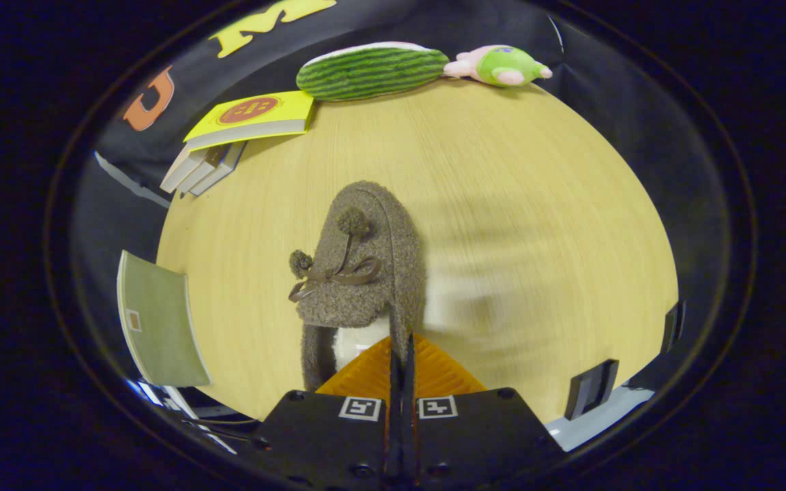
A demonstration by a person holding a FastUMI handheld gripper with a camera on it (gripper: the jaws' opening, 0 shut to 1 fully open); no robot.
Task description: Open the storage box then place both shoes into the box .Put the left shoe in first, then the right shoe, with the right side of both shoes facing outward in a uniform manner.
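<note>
Gripper (401,354) pinching the side wall of a fuzzy brown slipper (364,273) above the wooden tabletop (502,204).

The slipper has a woolly texture, two pompoms, a thin bow and a pale lining, and both fingers press on its wall. Beyond it lie a stack of books (229,140) with a yellow cover, a striped green watermelon-slice plush (371,70) and a pink-and-green plush toy (502,66); a green booklet (157,320) lies to the left.

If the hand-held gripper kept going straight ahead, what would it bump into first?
Nothing new: the hand-held gripper is already shut on the fuzzy brown shoe. Past the toe lies bare wooden table, probably up to the watermelon plush.
</note>
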